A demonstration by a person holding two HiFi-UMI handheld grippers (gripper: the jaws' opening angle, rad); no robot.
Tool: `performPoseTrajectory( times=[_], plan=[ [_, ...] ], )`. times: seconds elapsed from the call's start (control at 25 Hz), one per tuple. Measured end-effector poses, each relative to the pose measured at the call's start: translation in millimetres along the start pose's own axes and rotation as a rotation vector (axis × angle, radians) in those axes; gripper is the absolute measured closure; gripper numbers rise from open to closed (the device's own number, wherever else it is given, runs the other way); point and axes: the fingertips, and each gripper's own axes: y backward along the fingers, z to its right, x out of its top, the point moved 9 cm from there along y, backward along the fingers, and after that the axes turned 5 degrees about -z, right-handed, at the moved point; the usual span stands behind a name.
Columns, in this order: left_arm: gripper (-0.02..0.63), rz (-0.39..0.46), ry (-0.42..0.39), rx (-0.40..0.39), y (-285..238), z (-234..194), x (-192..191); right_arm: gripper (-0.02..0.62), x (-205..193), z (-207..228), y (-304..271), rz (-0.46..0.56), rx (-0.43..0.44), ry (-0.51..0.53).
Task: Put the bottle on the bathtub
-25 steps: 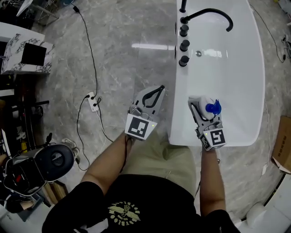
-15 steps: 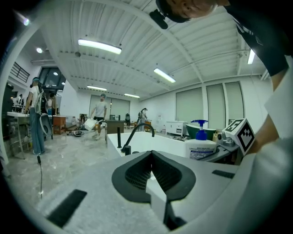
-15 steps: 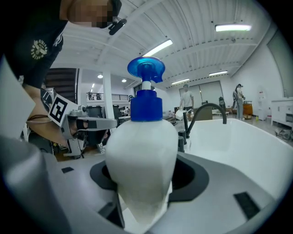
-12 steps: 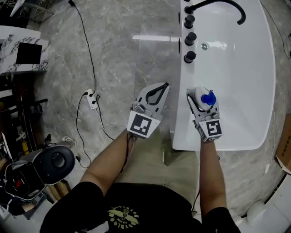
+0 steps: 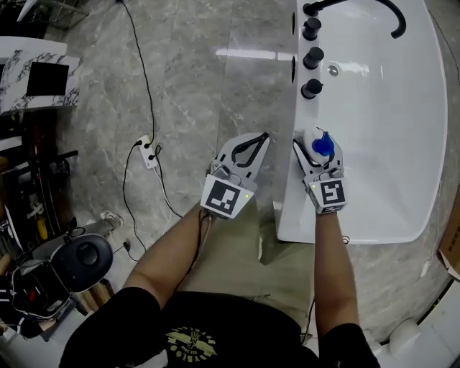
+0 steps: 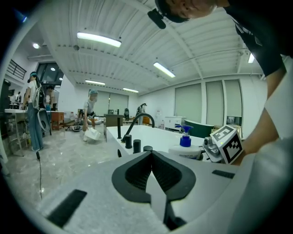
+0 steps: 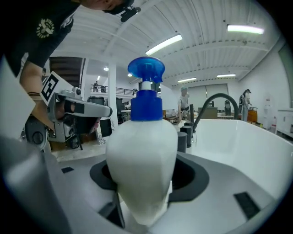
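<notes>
Jaws of the right gripper [image 5: 317,154] are pinching the white bottle [image 7: 142,173] by its lower body, one jaw on each side, with the blue pump head [image 7: 146,68] standing upright above them. From overhead the bottle hangs over the left rim of the bathtub [image 5: 392,136], just short of the row of black knobs [image 5: 312,57] on that rim. Whether its base touches the rim I cannot tell.

A second ago the same gripper held the bottle further in over the white basin, nearer the tub's near end. Since then it has come across to the left edge and forward toward the knobs, and the grip on the bottle has not changed.

Jaws of the left gripper [image 5: 261,138] are pressed together with nothing between them. It is over the grey marble floor [image 5: 180,86], just beside the tub's left edge, level with the right gripper, much where it was a second ago.

Beyond the knobs, the black spout [image 5: 394,13] curves over the basin at the tub's far end.
</notes>
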Motion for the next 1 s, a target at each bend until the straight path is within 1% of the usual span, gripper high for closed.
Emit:
performPoseTrajectory(
  times=[0.12,0.36,0.64,0.88,1.0],
  plan=[
    [0.597,0.0,-0.01,0.003,-0.7,-5.1,2.8,0.331,-2.0,1.2,-1.8,0.008,-0.01,0.06],
    [0.597,0.024,-0.008,0.017,9.4,-5.1,15.4,0.33,-5.7,0.9,2.4,-0.038,-0.016,0.031],
    [0.597,0.011,-0.015,0.034,26.8,-5.0,35.5,0.32,-2.3,-1.1,16.4,-0.076,0.006,0.013],
    [0.597,-0.008,0.033,0.067,43.7,-2.6,57.4,0.313,9.7,-6.4,44.2,-0.133,-0.004,0.055],
    [0.597,-0.02,0.048,0.065,50.9,-2.3,70.3,0.313,22.7,-7.3,65.3,-0.143,-0.02,0.057]
  ],
)
